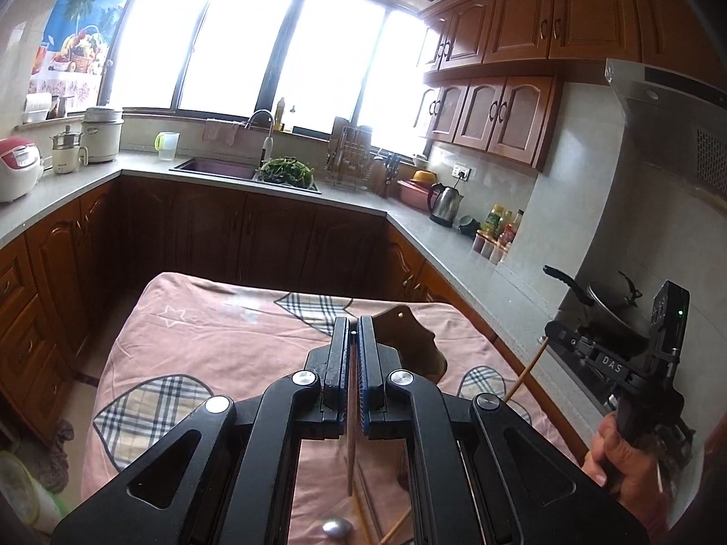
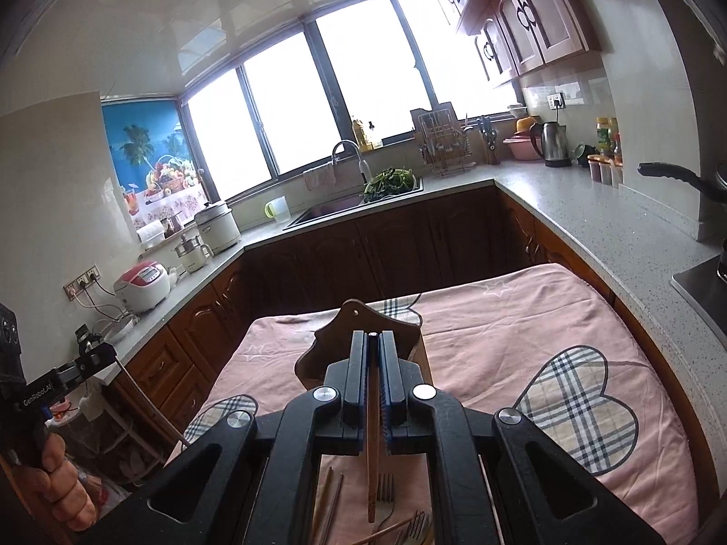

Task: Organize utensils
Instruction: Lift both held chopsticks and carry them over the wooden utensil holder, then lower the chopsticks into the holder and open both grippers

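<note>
My left gripper (image 1: 353,334) is shut on a thin wooden chopstick (image 1: 350,463) that hangs down between the fingers, above a pink cloth-covered table (image 1: 218,340). My right gripper (image 2: 373,335) is shut on a brown chopstick (image 2: 372,454) that hangs down the same way. A dark wooden utensil holder (image 2: 359,327) stands on the table just beyond both grippers; it also shows in the left wrist view (image 1: 409,336). On the cloth below lie a metal spoon (image 1: 336,527), loose chopsticks (image 2: 328,499) and forks (image 2: 386,490). The right gripper also shows in the left wrist view (image 1: 552,334), holding its chopstick (image 1: 525,370).
Grey kitchen counters (image 2: 590,209) wrap around the table on the left, back and right. A sink (image 1: 218,168) with greens, a kettle (image 1: 444,202), a rice cooker (image 1: 16,168) and a wok on a stove (image 1: 613,313) stand on them.
</note>
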Demonstrator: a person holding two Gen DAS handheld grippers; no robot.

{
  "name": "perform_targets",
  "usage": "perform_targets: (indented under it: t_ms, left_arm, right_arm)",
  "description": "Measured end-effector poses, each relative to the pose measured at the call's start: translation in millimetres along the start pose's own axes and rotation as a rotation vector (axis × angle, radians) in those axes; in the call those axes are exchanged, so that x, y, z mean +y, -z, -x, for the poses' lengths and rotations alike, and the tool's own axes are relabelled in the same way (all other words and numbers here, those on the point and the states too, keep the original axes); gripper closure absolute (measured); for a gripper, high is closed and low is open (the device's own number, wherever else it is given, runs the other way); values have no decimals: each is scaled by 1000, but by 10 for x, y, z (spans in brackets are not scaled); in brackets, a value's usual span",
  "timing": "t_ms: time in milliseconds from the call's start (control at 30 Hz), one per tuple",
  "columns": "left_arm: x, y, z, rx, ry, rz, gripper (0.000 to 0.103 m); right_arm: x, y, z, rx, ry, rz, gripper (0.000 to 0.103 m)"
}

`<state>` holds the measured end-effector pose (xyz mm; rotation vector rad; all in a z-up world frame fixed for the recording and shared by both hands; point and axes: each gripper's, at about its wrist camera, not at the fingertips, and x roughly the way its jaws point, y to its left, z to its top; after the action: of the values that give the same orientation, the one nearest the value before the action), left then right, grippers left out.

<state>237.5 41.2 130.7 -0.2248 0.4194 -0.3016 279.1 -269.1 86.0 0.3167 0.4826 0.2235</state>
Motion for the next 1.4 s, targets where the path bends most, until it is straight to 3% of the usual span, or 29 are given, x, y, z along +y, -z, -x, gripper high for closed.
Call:
perform_targets:
  t_ms: [433, 633, 1000, 1400]
  left_arm:
    - [-106, -684, -411, -158, -13, -2, 100]
    - [-38, -762, -798, -193, -22, 47, 100]
    - [124, -367, -1614, -111, -86, 112, 100]
    - [138, 2, -1997, 17, -108, 91, 100]
  right_arm:
    - [3, -702, -307, -171, 21, 6, 98]
    - [12, -772, -624, -203, 44, 41, 98]
    - [-275, -357, -1204, -115, 84, -6, 98]
    - [-392, -125, -1385, -60, 82, -27, 98]
